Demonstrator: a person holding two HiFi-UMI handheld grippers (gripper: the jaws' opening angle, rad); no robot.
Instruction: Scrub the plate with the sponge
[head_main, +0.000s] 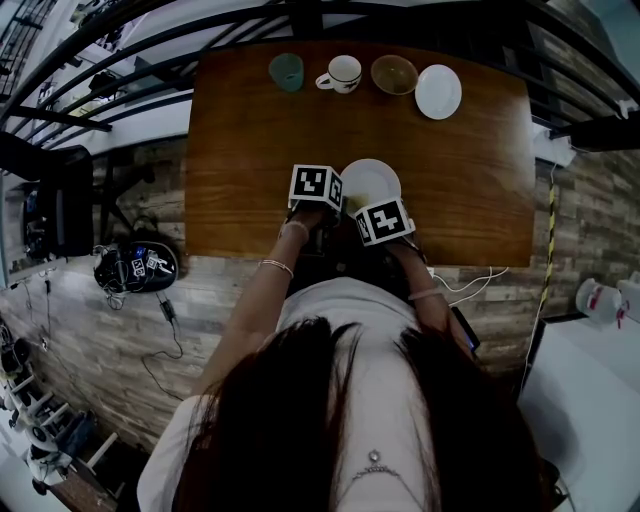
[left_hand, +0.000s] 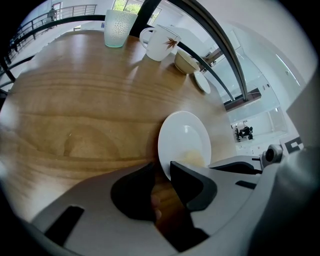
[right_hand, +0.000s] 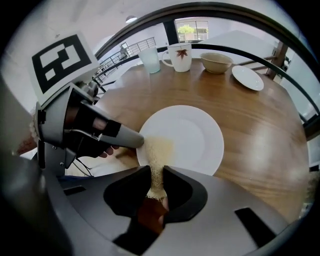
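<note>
A white plate (right_hand: 192, 135) lies on the wooden table (head_main: 250, 150) near its front edge, also seen as the plate (head_main: 372, 180) in the head view. My left gripper (left_hand: 163, 172) is shut on the plate's near rim, and its fingertip (right_hand: 131, 141) lies on that rim. My right gripper (right_hand: 157, 176) is shut on a pale yellow sponge (right_hand: 158, 152). The sponge rests on the near left part of the plate, right beside the left gripper's tip. From the left gripper view the sponge (left_hand: 192, 159) shows as a yellowish patch on the plate.
Along the table's far edge stand a pale green glass (head_main: 287, 71), a white mug (head_main: 342, 74), a tan bowl (head_main: 394, 74) and a small white plate (head_main: 438, 91). A dark railing runs behind them. The person stands at the table's front edge.
</note>
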